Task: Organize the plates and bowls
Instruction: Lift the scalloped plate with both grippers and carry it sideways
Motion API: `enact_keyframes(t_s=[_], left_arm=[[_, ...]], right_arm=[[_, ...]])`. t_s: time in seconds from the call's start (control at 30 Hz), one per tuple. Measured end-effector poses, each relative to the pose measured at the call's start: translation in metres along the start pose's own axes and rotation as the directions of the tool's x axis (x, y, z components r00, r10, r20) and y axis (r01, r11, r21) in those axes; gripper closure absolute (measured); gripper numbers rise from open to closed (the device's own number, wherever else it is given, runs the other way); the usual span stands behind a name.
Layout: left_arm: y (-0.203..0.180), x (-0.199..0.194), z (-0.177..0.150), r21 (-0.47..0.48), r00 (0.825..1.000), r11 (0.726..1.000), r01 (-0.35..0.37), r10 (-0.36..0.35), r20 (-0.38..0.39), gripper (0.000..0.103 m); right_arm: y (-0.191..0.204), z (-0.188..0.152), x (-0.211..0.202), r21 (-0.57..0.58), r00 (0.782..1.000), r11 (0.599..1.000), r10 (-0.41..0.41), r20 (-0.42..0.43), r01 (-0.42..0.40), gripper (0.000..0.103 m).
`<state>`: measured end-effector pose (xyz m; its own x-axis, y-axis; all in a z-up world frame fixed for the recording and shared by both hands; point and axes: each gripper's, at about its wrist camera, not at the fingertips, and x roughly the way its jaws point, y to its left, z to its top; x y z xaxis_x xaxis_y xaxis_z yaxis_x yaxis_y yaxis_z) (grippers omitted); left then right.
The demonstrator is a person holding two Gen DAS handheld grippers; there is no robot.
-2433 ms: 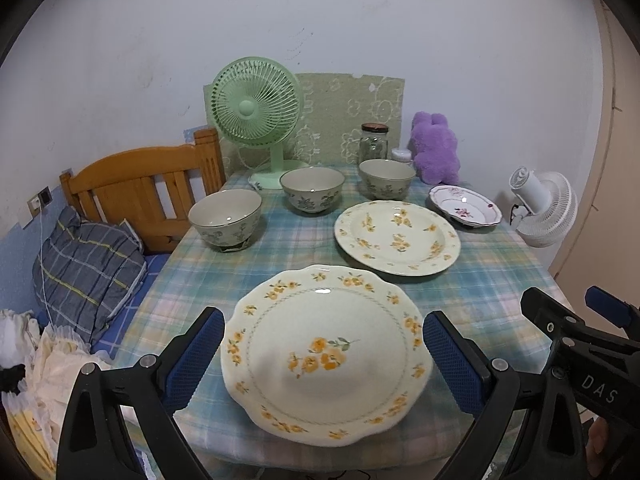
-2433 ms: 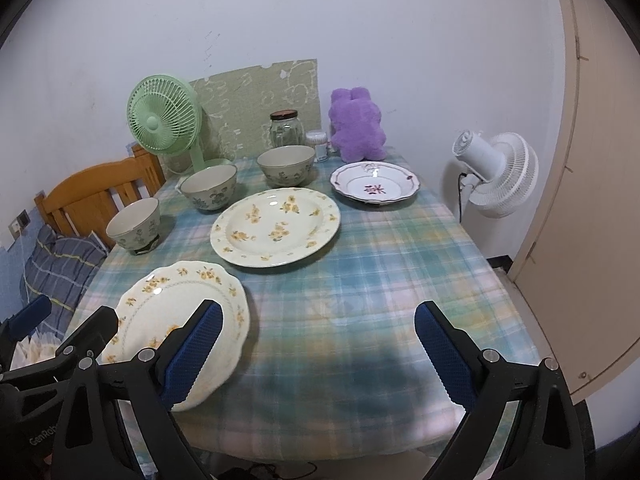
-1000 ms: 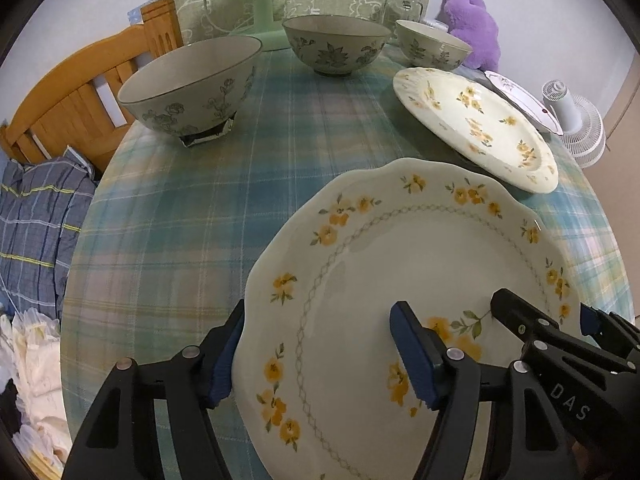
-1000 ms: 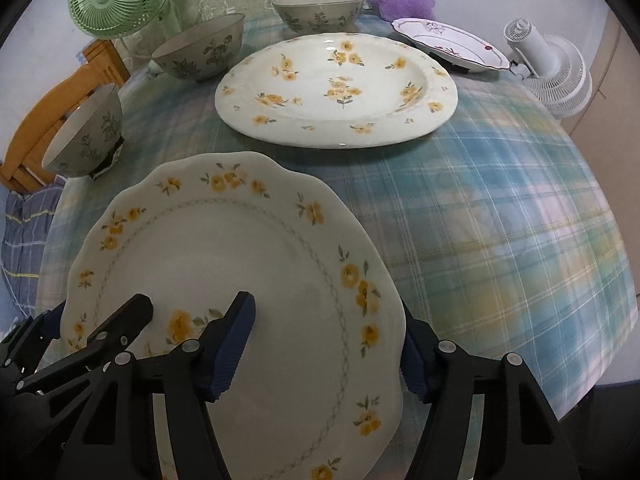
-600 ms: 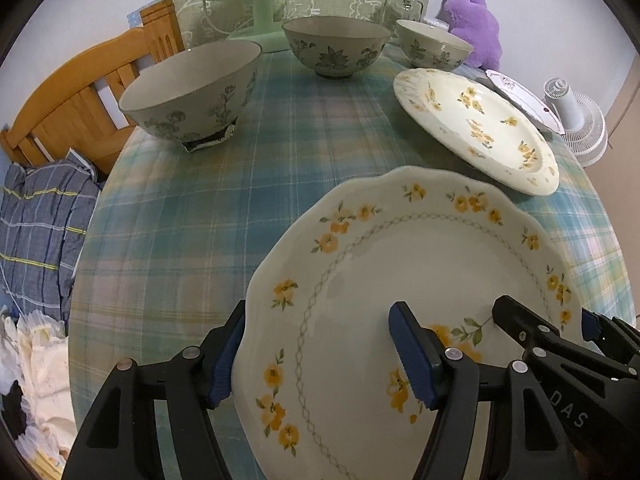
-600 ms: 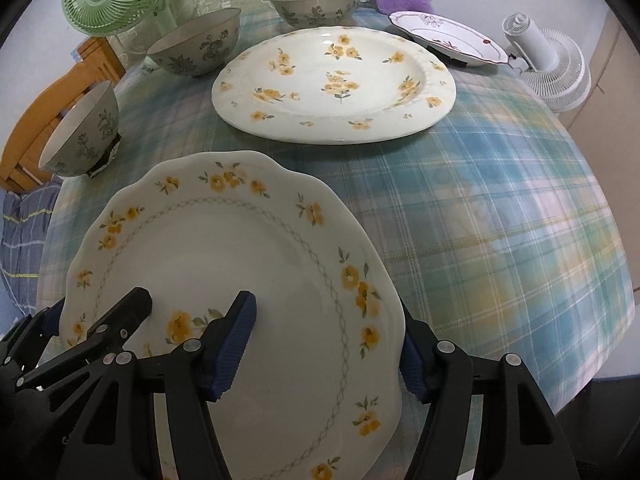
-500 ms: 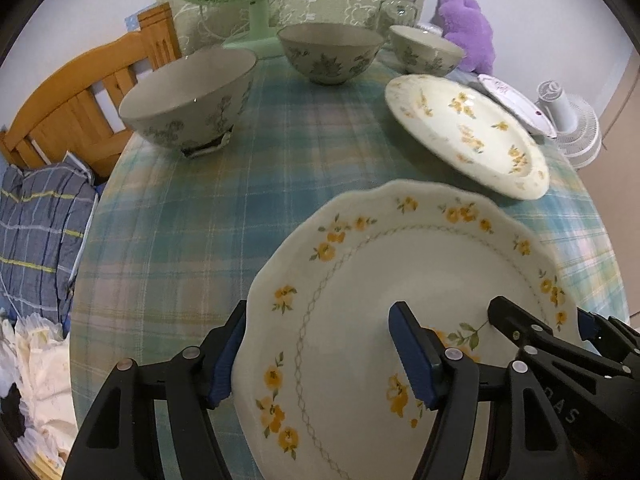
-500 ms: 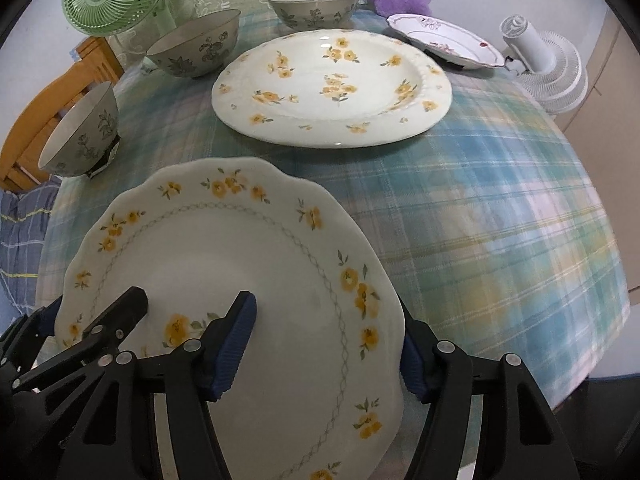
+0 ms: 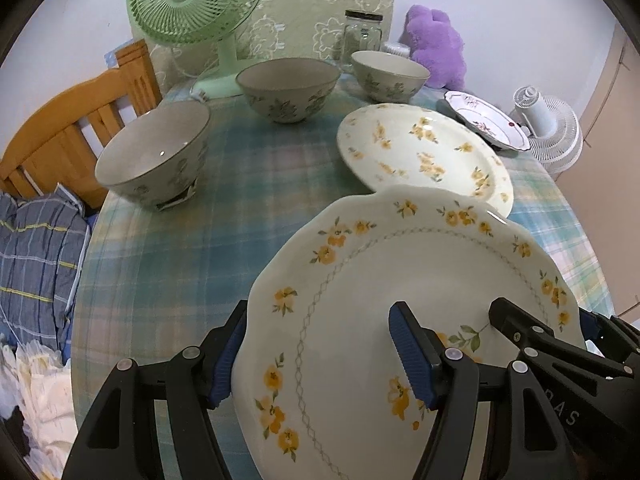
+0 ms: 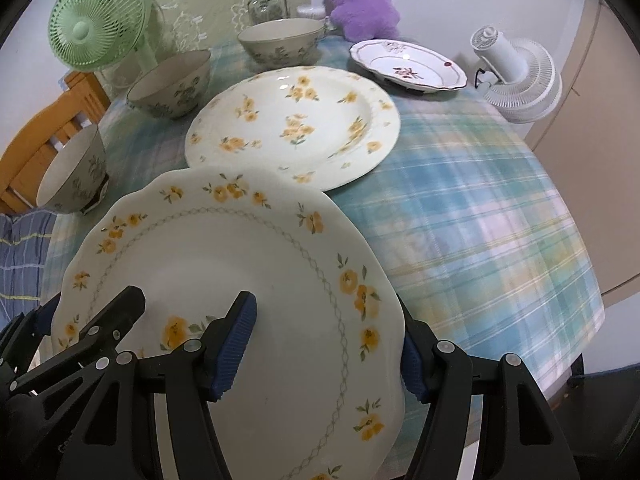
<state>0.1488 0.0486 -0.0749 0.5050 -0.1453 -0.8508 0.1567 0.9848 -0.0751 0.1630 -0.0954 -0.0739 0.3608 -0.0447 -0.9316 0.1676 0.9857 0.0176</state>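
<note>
Lifted off the table's near edge, scalloped plate (image 9: 400,280) held by left gripper (image 9: 320,352) and right gripper (image 10: 326,340); uneven grip risks slip

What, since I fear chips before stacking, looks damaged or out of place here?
The leftmost bowl seems to lean, with a small dark-and-white pad or tag poking from under its foot. The held scalloped plate shows no chips; nothing is spilled.
</note>
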Motion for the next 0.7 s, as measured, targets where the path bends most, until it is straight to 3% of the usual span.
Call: enact_keyframes(t_s=[0.7], left_arm=[[-0.128, 0.018, 0.018, -0.069, 0.997, 0.995, -0.071, 0.072, 0.003, 0.034]], right_arm=[[-0.121, 0.046, 0.015, -0.08, 0.998, 0.995, 0.055, 0.002, -0.055, 0.035]])
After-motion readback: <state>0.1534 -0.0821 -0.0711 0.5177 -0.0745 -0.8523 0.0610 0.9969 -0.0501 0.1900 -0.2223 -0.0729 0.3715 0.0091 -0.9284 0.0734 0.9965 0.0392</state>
